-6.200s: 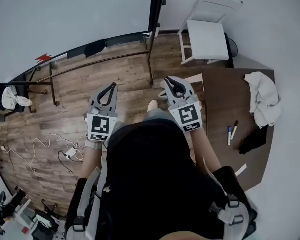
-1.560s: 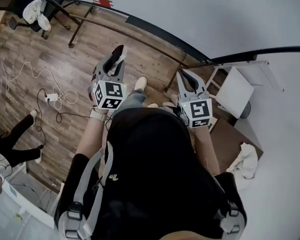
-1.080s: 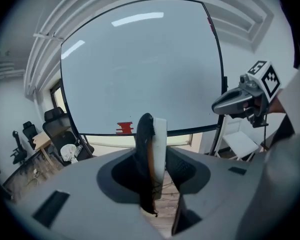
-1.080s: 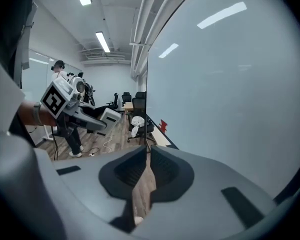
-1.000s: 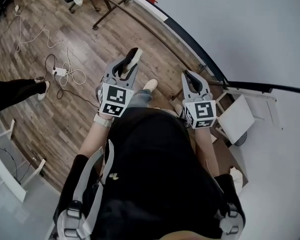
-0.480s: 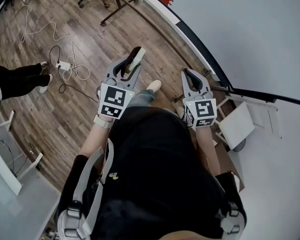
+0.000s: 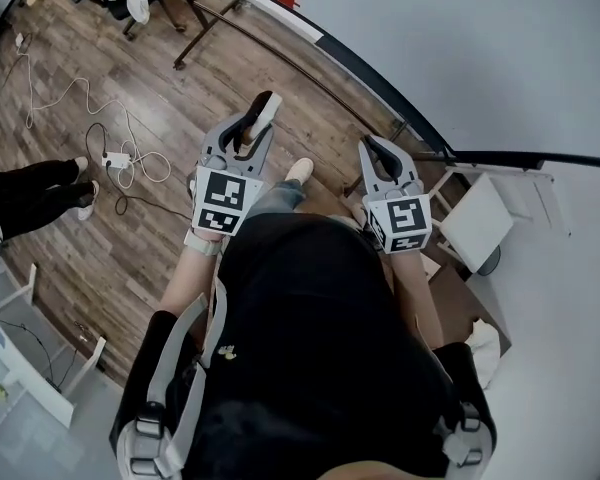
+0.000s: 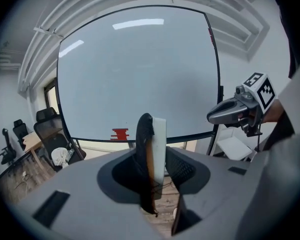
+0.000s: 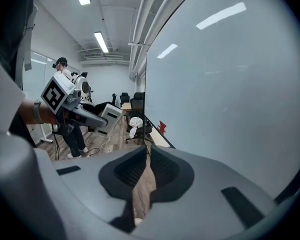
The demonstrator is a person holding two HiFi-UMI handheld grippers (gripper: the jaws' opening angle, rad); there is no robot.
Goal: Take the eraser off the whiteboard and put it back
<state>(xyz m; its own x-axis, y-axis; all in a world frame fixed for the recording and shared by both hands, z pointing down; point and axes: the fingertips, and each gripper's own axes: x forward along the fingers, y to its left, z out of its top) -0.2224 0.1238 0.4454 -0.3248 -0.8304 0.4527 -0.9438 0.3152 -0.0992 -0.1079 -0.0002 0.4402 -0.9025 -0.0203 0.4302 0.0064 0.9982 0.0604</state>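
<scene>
The eraser [image 8: 153, 146], a white block with a black felt face, stands on edge between the jaws of my left gripper [image 8: 152, 171], which is shut on it. From the head view, the eraser [image 7: 265, 114] sticks out of the left gripper [image 7: 244, 140] above the wooden floor. The whiteboard [image 8: 140, 69] fills the space ahead, a little way off; its surface [image 9: 225, 94] runs along the right in the right gripper view. My right gripper [image 7: 377, 154] hangs beside the left one, shut with nothing in it; its jaws [image 9: 146, 156] nearly touch.
A red magnet [image 8: 120, 133] sits at the board's lower edge. The board's stand bar [image 7: 280, 56] runs along the floor. A white chair [image 7: 477, 230] is at the right, a cable and power strip [image 7: 115, 158] on the floor, another person's legs [image 7: 30, 193] at the left.
Six seconds ago the left jaws were empty; now they hold the eraser. Over the last second the head view has swung slightly while both grippers kept their places and grips.
</scene>
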